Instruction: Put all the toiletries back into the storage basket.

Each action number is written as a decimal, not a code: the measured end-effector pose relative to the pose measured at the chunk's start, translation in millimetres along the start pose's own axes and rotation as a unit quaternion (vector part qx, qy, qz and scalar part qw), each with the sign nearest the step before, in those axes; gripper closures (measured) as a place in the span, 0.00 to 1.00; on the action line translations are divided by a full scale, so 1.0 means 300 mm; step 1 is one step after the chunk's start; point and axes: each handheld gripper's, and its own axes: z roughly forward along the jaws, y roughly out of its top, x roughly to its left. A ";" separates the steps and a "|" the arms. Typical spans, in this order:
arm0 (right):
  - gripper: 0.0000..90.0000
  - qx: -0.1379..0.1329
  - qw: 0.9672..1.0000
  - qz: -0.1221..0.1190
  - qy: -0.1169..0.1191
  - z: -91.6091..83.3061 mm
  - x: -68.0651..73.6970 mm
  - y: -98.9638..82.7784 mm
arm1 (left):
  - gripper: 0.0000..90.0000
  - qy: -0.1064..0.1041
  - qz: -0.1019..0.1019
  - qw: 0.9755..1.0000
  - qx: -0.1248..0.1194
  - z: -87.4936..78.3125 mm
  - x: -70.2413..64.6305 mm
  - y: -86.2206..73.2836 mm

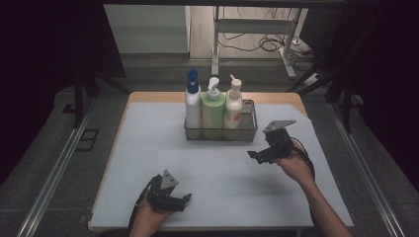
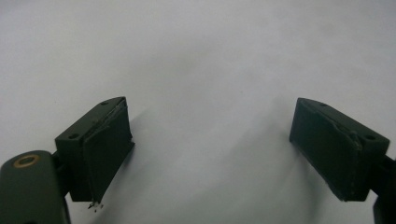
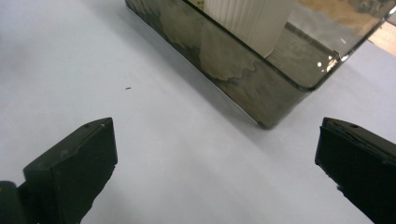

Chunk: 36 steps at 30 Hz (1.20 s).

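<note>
High view is showing two tools over a pale desk [image 1: 148, 148]. Left tool [image 1: 184, 200] is resting near the front edge, jaws spread wide, holding nothing. Right tool [image 1: 253, 155] is hovering just before a wire basket [image 1: 249, 129], jaws likewise wide and empty. Three bottles are standing upright in the basket: one blue-capped [image 1: 192, 104], one green [image 1: 213, 109], one cream [image 1: 233, 104]. Probably reaching for a bottle; approaching level and centring the jaws seems wise.

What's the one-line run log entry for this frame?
left gripper: open, near table edge | right gripper: open, near basket | bottles: three upright in basket, untouched
</note>
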 end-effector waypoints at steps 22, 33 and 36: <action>0.00 0.014 1.000 0.026 0.003 -0.075 0.024 -0.166 | 0.14 0.001 0.000 1.000 -0.001 0.000 -0.001 0.000; 0.00 0.006 0.999 0.033 0.003 -0.067 0.062 -0.251 | 0.14 0.001 0.000 1.000 -0.001 0.000 -0.001 -0.001; 0.00 0.007 1.000 0.028 0.003 -0.059 0.076 -0.274 | 0.14 0.001 0.000 1.000 -0.001 0.000 -0.001 -0.001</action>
